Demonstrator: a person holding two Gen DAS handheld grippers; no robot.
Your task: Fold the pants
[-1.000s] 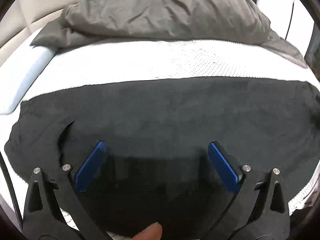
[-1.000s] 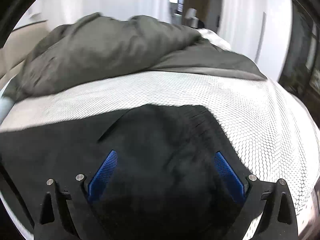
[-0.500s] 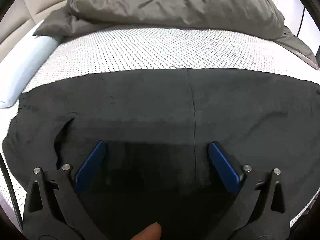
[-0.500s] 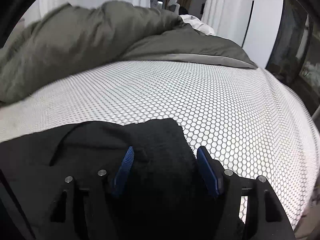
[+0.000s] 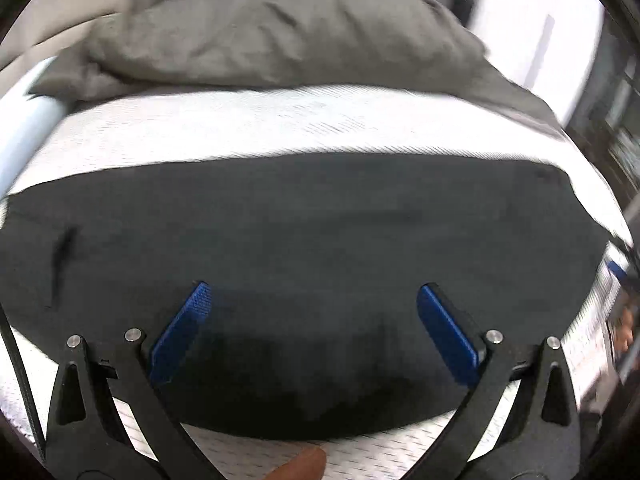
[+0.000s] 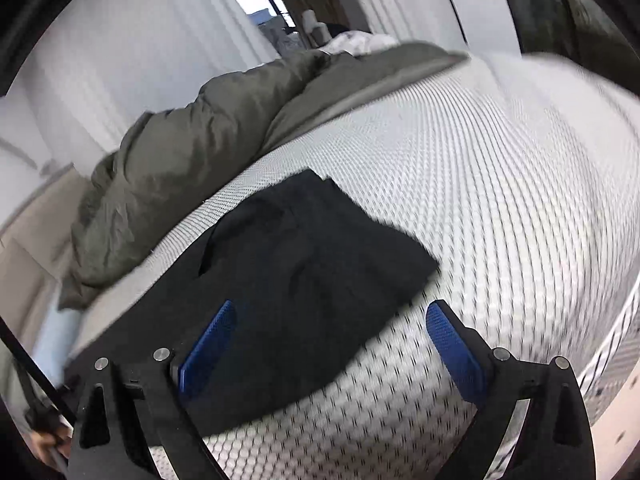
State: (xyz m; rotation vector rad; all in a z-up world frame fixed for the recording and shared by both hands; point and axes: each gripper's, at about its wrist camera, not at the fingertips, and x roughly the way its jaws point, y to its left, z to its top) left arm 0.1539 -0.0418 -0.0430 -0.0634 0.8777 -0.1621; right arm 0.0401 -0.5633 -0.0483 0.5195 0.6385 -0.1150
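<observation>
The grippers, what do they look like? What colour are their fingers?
Both the left gripper and the right gripper have black plastic frames with silver bolts and two flat, ribbed blue finger pads. A thin black cable runs beside the left one.

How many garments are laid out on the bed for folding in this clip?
1. A single pair of black pants lies flat across the white honeycomb mattress, in front of the bunched grey duvet. More could be hidden under the duvet.

The left gripper (image 5: 316,330) has its jaws wide apart – the black pants (image 5: 304,232) lie flat between and past them, gray blanket (image 5: 280,36) far ahead.
</observation>
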